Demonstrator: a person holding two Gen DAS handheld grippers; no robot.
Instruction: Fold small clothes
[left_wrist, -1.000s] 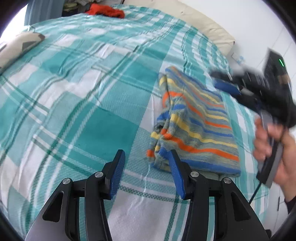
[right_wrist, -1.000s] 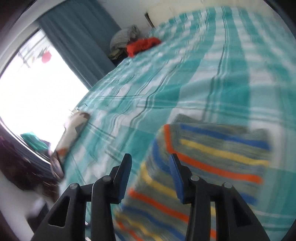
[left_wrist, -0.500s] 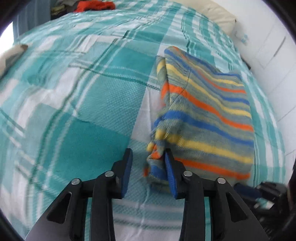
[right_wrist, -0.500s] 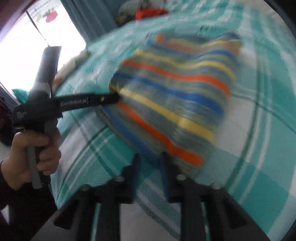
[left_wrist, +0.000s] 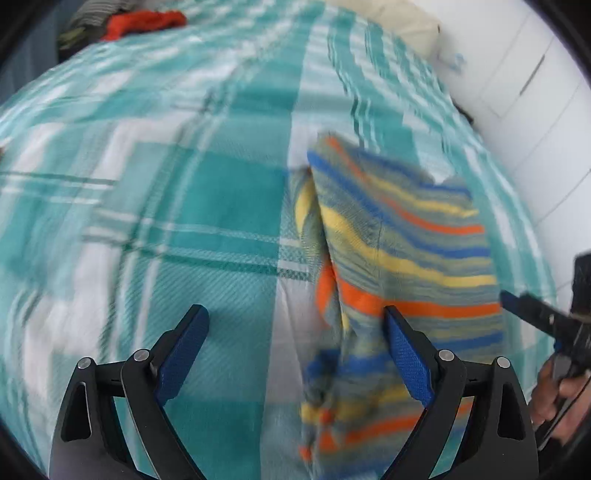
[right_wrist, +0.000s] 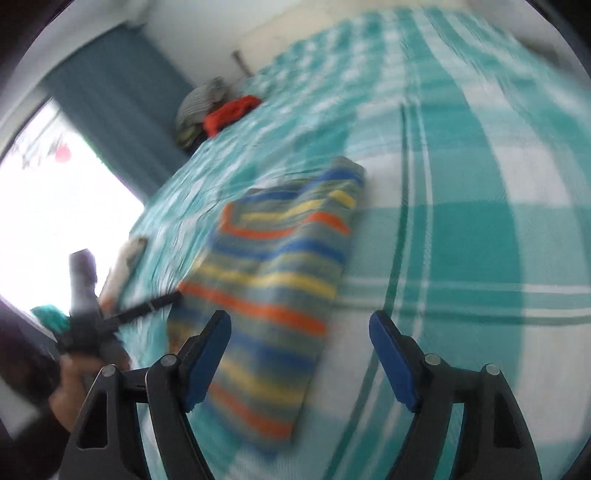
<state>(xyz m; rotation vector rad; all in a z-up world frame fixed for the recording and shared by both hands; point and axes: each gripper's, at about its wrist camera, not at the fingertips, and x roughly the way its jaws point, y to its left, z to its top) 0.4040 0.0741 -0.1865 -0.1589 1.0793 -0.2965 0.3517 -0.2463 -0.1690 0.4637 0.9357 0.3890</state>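
Observation:
A folded striped garment (left_wrist: 402, 258) in blue, yellow, orange and grey lies on the teal plaid bedspread (left_wrist: 184, 206). My left gripper (left_wrist: 295, 350) is open just above the garment's near left corner, holding nothing. In the right wrist view the same garment (right_wrist: 273, 288) lies ahead and left of my open, empty right gripper (right_wrist: 301, 354). Each gripper shows in the other's view: the right gripper (left_wrist: 546, 321) at the garment's right edge, the left gripper (right_wrist: 122, 317) at its left edge. Both views are motion-blurred.
A red cloth (left_wrist: 144, 22) and a striped bundle (right_wrist: 203, 99) lie at the far end of the bed. A cream pillow (left_wrist: 399, 18) and a white wall (left_wrist: 524, 74) are to the right. A bright window (right_wrist: 55, 206) with a blue curtain (right_wrist: 122, 107) is on the left.
Both grippers were narrowed at the garment's near edge half a second ago and have opened wide. Both have drawn back and the garment lies released on the bed.

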